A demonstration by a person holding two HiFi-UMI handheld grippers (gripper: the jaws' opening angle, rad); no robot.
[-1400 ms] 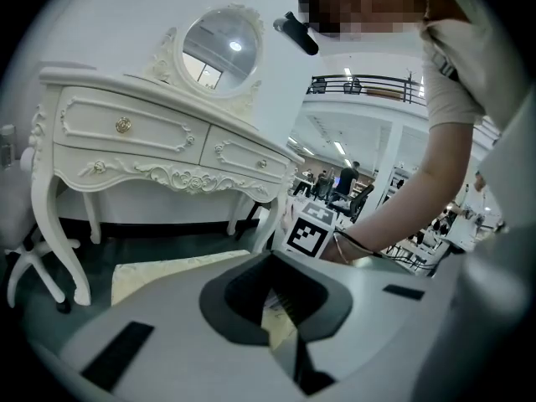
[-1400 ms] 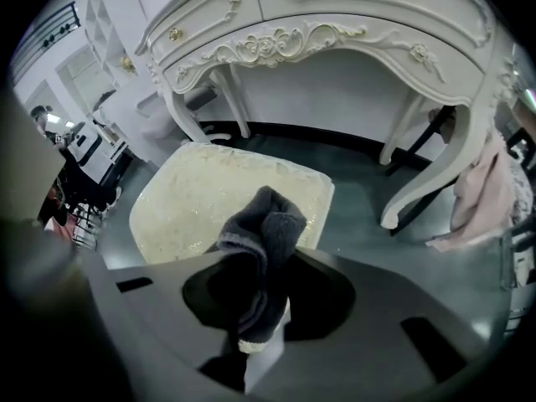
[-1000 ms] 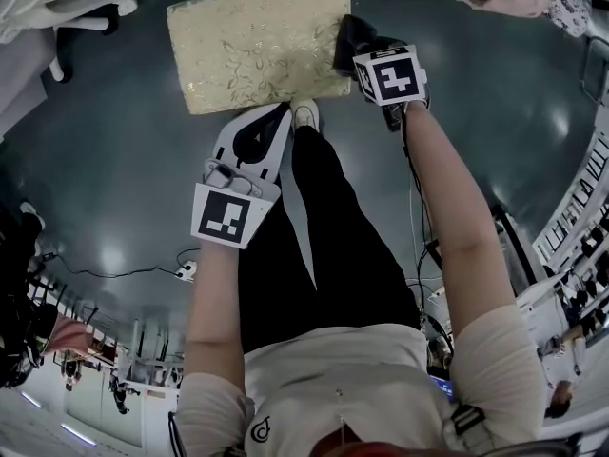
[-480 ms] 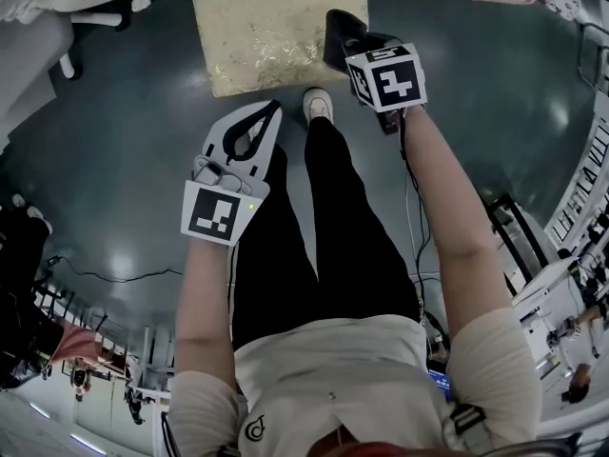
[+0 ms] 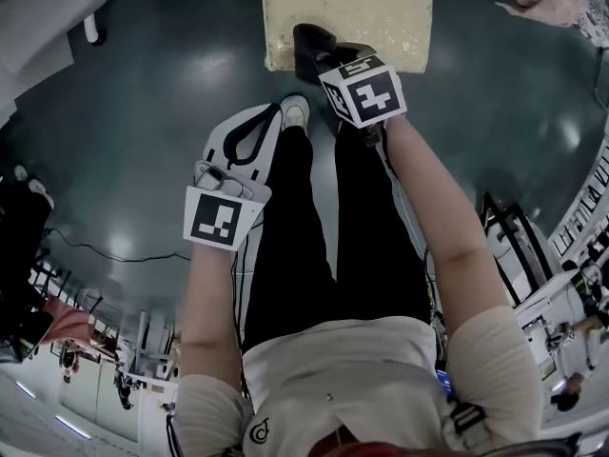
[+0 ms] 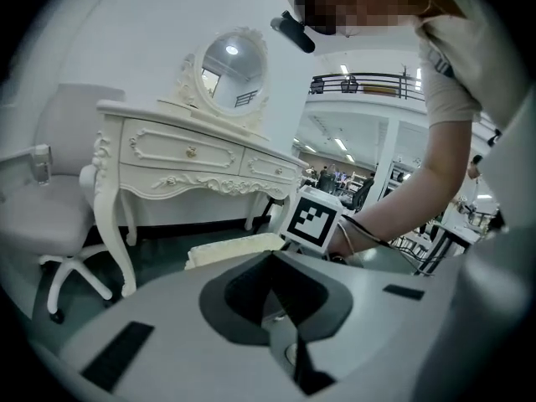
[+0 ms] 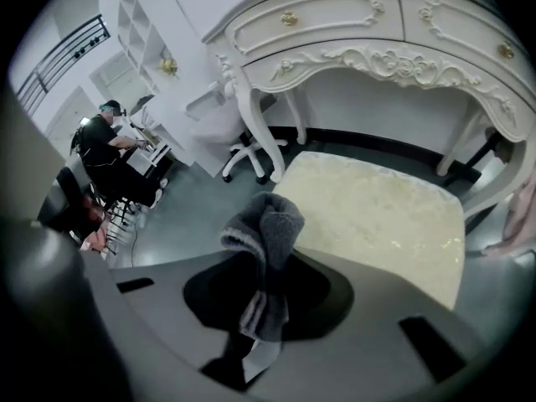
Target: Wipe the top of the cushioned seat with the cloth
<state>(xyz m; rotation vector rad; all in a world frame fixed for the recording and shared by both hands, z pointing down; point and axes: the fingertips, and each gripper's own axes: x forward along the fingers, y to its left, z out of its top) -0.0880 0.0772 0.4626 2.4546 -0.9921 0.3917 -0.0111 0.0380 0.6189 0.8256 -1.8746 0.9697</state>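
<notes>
- Cloth (image 7: pixel 266 224), dark and bunched, is pinched in the right claw (image 7: pixel 261 308), over the near edge of the seat (image 7: pixel 377 216).
- The seat, pale and patterned, stands on the floor (image 5: pixel 143 93) before a white desk (image 7: pixel 360 23).
- Left claw (image 6: pixel 280 308) is closed on nothing, well apart from the seat.

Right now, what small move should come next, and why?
Probably push the right gripper forward across the cushioned seat: its jaws clamp the cloth at the seat's near edge, and nearly all the top lies ahead.
</notes>
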